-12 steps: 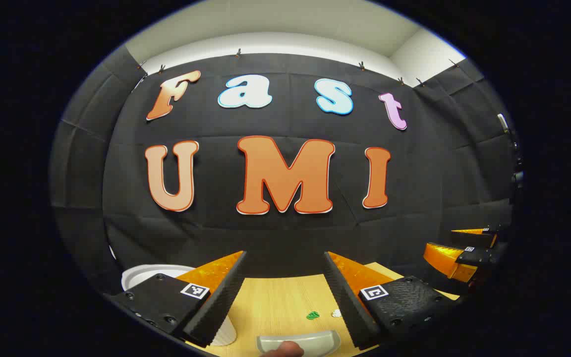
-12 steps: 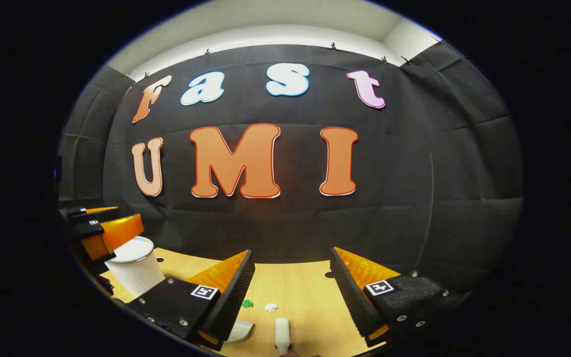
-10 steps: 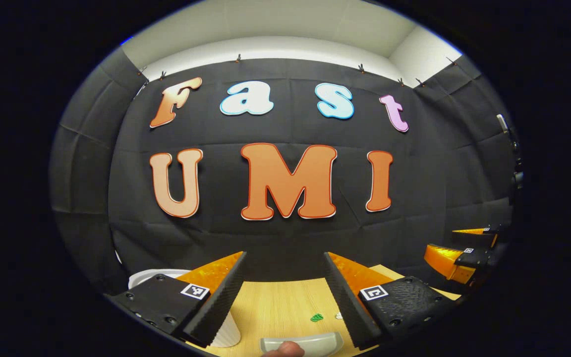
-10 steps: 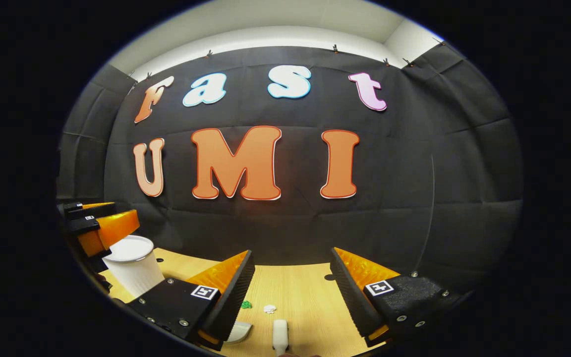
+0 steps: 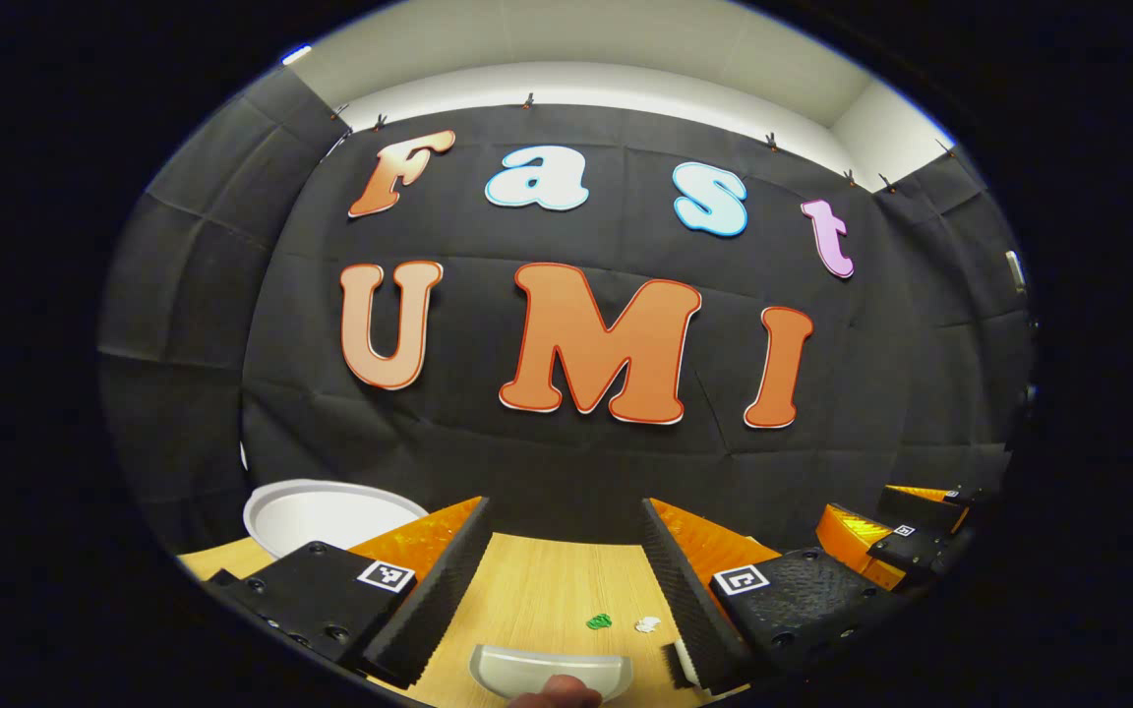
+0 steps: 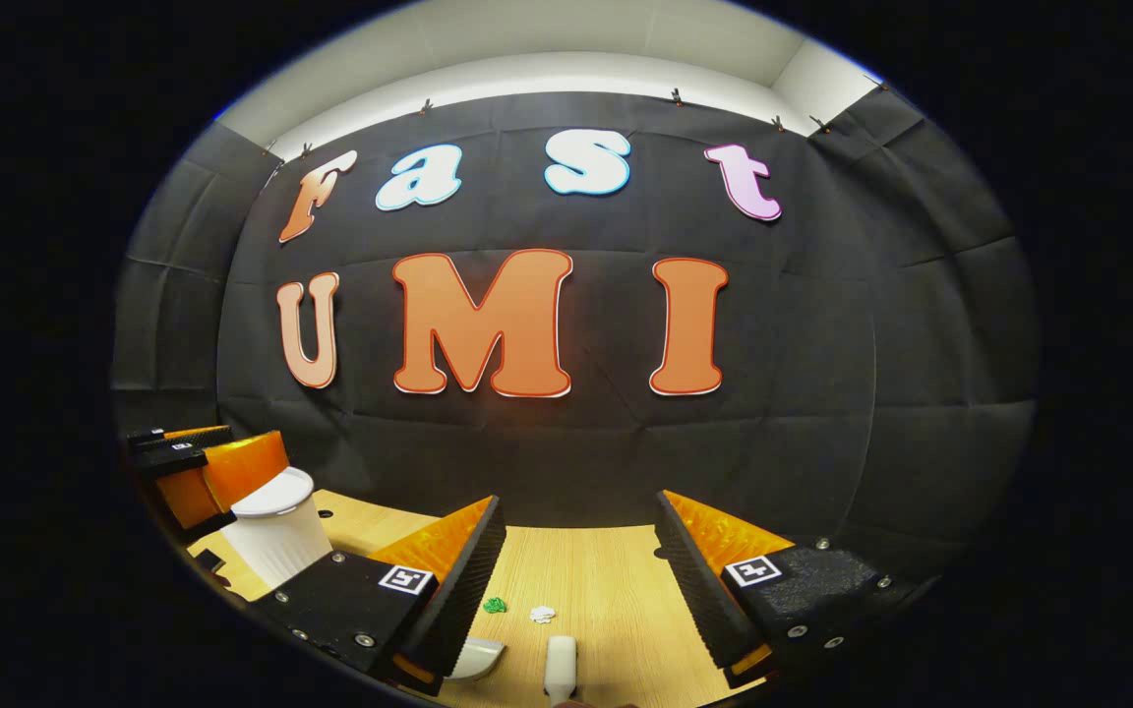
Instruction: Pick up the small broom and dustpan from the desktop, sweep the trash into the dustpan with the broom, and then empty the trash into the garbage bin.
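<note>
Now both grippers, left (image 5: 566, 580) and right (image 6: 576, 575), jaws apart and empty above the bench (image 6: 606, 580), dustpan (image 5: 549, 672) just before green (image 5: 599, 621) and white scraps (image 5: 647, 623), broom (image 6: 560, 669) right of dustpan, bin (image 5: 326, 511) farther left, left view since swung leftward.

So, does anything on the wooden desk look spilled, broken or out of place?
Only the trash: a small green scrap and a small white scrap lie loose on the light wooden desk, apart from each other. The white ribbed garbage bin stands upright. Nothing looks damaged.
</note>
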